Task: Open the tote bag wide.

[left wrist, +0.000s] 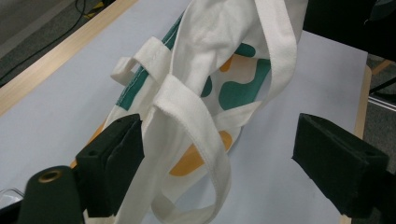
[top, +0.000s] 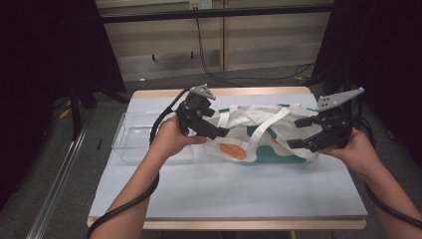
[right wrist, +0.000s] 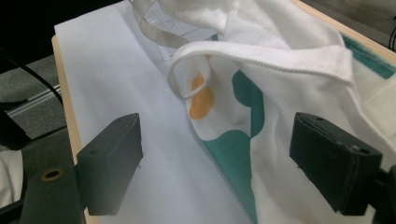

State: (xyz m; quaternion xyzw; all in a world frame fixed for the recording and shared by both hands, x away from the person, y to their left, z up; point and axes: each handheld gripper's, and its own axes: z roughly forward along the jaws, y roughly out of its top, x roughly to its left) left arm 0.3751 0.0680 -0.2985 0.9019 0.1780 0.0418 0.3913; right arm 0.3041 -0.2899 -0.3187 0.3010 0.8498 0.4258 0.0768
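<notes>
High view showed a person's two forearms reaching in from the near edge of the table, each hand carrying a two-jaw gripper. The left gripper met the left end of a white canvas tote bag printed with teal and orange shapes, its jaws spread apart, a white strap lying between them without being pinched. The right gripper sat at the bag's right end, jaws likewise spread over the cloth, not pressing it. Beyond the left hand stood a clear plastic bin. No readable writing or brand appeared on the bag.
</notes>
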